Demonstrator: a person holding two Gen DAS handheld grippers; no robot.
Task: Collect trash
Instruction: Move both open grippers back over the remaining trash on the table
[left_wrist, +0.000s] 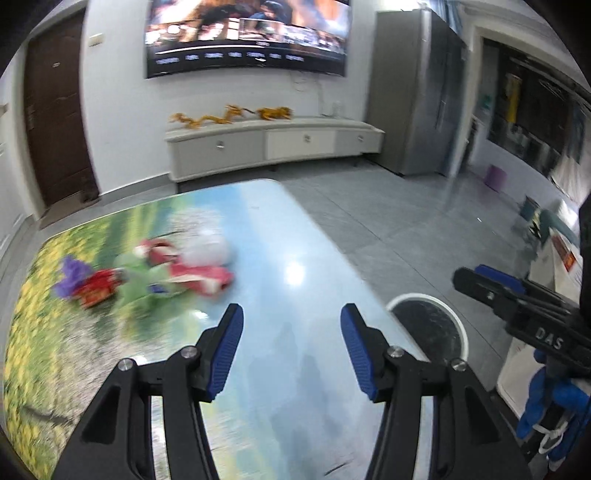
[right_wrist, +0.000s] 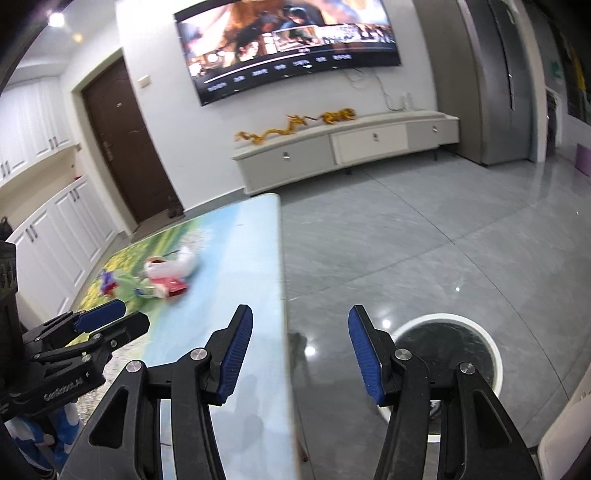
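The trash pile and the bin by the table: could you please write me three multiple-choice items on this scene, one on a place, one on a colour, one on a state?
1. Where does the trash pile lie?
A. on the table top
B. on the floor
C. inside the bin

2. What colour is the rim of the bin?
A. red
B. white
C. yellow

3. How do the jaws of the left gripper stand?
A. shut on a wrapper
B. shut with nothing in them
C. apart with nothing between them

Answers:
1 A, the wrappers rest on the printed table, far from its near edge.
2 B, a white ring runs round the dark inside.
3 C, bare table top shows between the blue pads.
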